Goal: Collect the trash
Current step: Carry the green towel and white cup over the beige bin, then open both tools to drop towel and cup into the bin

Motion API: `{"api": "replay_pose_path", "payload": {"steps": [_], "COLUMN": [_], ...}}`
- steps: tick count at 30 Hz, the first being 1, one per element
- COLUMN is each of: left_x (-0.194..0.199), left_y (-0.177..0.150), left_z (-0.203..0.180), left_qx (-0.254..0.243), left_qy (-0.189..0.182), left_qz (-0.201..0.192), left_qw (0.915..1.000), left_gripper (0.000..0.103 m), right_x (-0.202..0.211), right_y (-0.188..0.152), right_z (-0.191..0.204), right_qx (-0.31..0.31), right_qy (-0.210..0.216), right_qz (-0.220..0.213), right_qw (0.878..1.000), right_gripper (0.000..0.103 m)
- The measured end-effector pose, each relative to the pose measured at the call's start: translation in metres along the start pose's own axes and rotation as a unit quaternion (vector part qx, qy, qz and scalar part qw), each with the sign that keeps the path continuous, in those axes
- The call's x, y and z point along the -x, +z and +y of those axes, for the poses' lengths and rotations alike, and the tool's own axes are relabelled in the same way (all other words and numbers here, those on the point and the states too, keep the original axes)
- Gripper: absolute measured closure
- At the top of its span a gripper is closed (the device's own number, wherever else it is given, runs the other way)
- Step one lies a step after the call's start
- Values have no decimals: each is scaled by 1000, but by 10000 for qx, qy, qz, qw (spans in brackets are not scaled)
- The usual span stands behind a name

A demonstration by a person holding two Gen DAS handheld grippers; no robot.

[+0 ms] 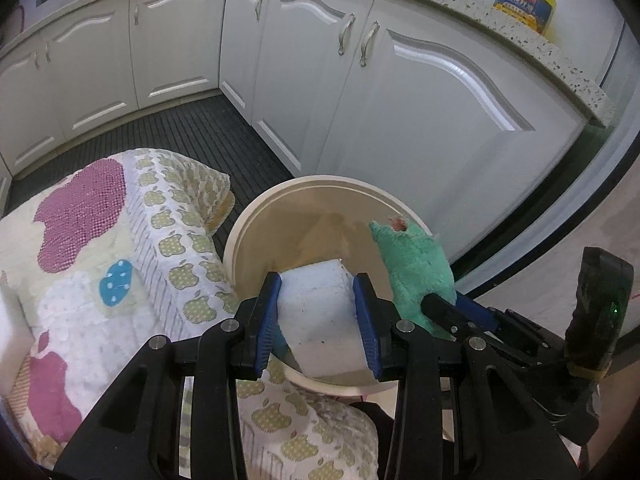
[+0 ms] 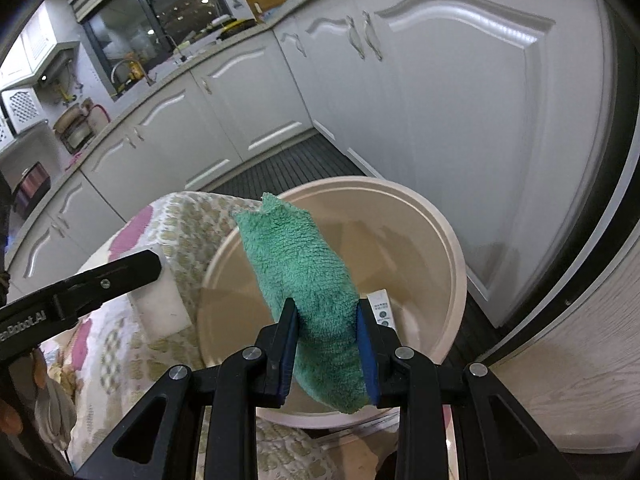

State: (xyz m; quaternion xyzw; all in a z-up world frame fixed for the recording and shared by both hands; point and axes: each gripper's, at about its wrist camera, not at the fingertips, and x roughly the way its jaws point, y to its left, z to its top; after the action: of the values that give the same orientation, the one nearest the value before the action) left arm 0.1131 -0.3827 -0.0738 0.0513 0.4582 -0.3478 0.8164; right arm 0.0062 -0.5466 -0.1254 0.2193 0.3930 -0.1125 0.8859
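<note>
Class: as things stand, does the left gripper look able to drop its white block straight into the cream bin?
Probably yes. The left gripper holds the white block over the open bin; the green cloth hangs to one side, leaving the mouth free.

A dark ribbed floor (image 1: pixel 208 136) carries the beige bin (image 1: pixel 256 220), beside a quilt-covered surface (image 1: pixel 100 264)

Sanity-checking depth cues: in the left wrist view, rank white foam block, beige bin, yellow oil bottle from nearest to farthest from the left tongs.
1. white foam block: clamped between the left tongs, over the bin's near edge.
2. beige bin: just beyond and below, its opening ahead of the tongs.
3. yellow oil bottle: far upper right, up on the countertop.
</note>
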Motion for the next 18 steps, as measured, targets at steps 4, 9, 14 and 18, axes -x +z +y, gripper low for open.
{"api": "replay_pose_path", "payload": {"steps": [4, 9, 14, 18], "left_x": [-6, -13, -13, -7], "left_y": [0, 1, 2, 0], "left_z": [0, -1, -2, 0], "left_qx": [-2, -20, -43, -49], "left_qy": [24, 72, 92, 57], "left_qz": [-1, -22, -35, -64], "left_qw": [10000, 10000, 9999, 10000], "left_gripper": [68, 66, 58, 49], "right_x": [-8, -23, -31, -27], "right_y": [-1, 2, 4, 2], "right_z": [-5, -7, -6, -7], "right_qx": [-92, -160, -160, -195], "right_qy": [-67, -105, -173, -153], "right_qz": [85, 230, 286, 230], "right_qw": [9999, 9996, 9993, 9994], "right_gripper": [76, 75, 70, 62]}}
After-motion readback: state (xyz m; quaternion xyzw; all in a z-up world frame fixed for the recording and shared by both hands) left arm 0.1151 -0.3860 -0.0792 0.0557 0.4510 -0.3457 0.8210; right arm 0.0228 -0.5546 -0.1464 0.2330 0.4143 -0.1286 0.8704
